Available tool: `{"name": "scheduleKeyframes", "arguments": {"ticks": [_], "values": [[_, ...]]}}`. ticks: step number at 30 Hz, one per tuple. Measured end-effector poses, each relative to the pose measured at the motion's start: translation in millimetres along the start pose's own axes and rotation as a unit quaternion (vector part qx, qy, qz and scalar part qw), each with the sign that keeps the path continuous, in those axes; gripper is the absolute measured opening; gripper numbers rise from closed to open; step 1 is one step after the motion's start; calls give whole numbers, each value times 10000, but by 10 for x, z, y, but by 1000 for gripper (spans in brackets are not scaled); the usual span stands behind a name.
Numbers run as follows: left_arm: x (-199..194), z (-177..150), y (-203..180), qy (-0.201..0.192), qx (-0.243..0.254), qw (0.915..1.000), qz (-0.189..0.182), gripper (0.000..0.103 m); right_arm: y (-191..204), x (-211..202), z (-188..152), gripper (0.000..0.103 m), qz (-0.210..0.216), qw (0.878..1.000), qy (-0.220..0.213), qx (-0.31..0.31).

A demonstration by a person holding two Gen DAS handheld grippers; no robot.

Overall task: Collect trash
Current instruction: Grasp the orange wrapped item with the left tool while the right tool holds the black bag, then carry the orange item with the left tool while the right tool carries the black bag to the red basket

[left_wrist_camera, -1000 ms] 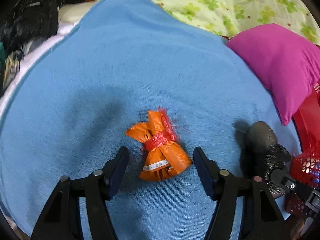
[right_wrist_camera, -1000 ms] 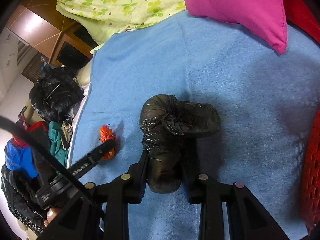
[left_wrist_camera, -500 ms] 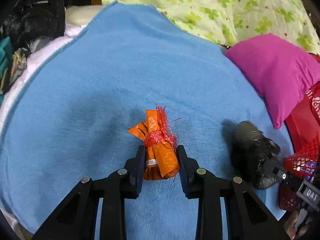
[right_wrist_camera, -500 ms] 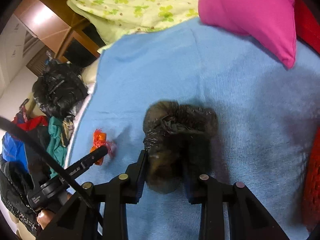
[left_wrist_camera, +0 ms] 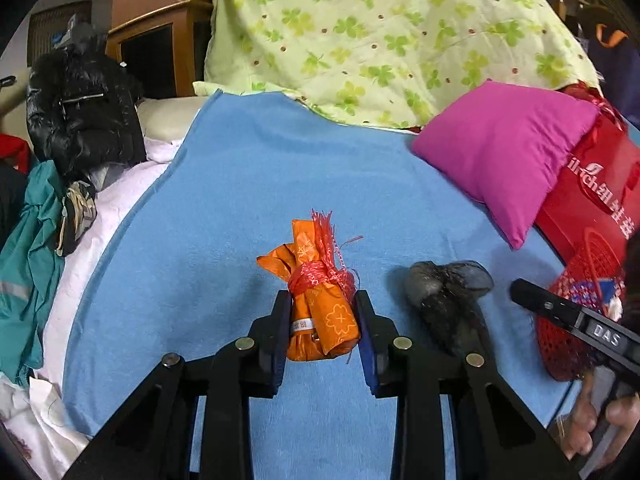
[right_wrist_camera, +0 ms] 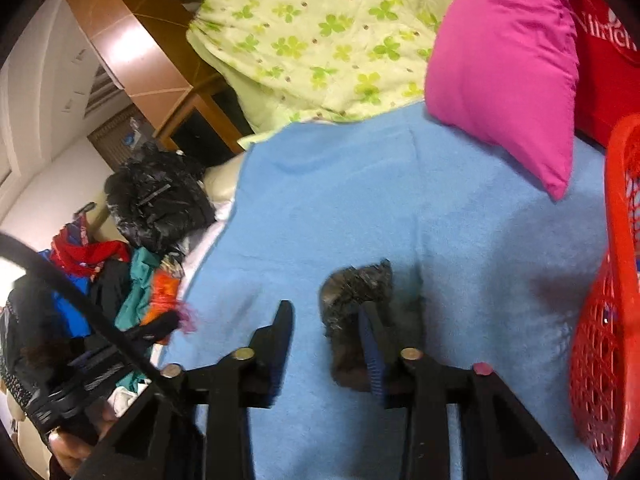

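My left gripper (left_wrist_camera: 323, 328) is shut on an orange wrapped bundle (left_wrist_camera: 318, 312) tied with red string, held above the blue blanket (left_wrist_camera: 248, 208). The bundle also shows at the left of the right wrist view (right_wrist_camera: 162, 294). A crumpled black plastic bag (left_wrist_camera: 448, 296) lies on the blanket to its right. In the right wrist view my right gripper (right_wrist_camera: 326, 344) stands open; the black bag (right_wrist_camera: 356, 296) is by its right finger, partly behind it, not between the jaws.
A red mesh basket (right_wrist_camera: 608, 320) stands at the right edge of the blanket, with a red bag (left_wrist_camera: 592, 184) behind it. A magenta pillow (left_wrist_camera: 504, 148) and a green clover quilt (left_wrist_camera: 380, 40) lie at the back. Clothes pile up on the left (left_wrist_camera: 80, 112).
My left gripper closed on the orange bundle and lifted it. My right gripper opened and let go of the black bag, which now lies beside its right finger.
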State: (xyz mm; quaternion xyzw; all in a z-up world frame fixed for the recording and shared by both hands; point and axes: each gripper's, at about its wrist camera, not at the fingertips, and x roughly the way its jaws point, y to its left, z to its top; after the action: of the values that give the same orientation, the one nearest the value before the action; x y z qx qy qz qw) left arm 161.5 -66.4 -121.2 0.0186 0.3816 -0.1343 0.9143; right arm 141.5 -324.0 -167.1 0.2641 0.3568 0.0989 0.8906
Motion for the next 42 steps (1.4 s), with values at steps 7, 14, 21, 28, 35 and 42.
{"name": "scheduleKeyframes", "arguments": {"ticks": [7,14,21,28,35,42], "values": [[-83,-102,5,69,85,9999,-87,33,-133,283,-16,70,-216,9995,147,192],[-114,-146,19,115,105,9998,-146,33,-145,884,-72,45,-531,9951,764,329],[-160,-148,23,61,94,9999,-105,33,162,830,-129,40,-472,9965,669,-188],[-352,-98,-145,-262,263,9993,40,33,267,107,-27,40,-181,9983,-242,-493],[-635,-33,-416,-701,625,9954,203,33,257,-570,-19,40,-126,9922,-1011,-723],[-835,18,-649,-981,928,9905,250,33,209,-1054,-157,40,-138,9855,-1531,-721]]}}
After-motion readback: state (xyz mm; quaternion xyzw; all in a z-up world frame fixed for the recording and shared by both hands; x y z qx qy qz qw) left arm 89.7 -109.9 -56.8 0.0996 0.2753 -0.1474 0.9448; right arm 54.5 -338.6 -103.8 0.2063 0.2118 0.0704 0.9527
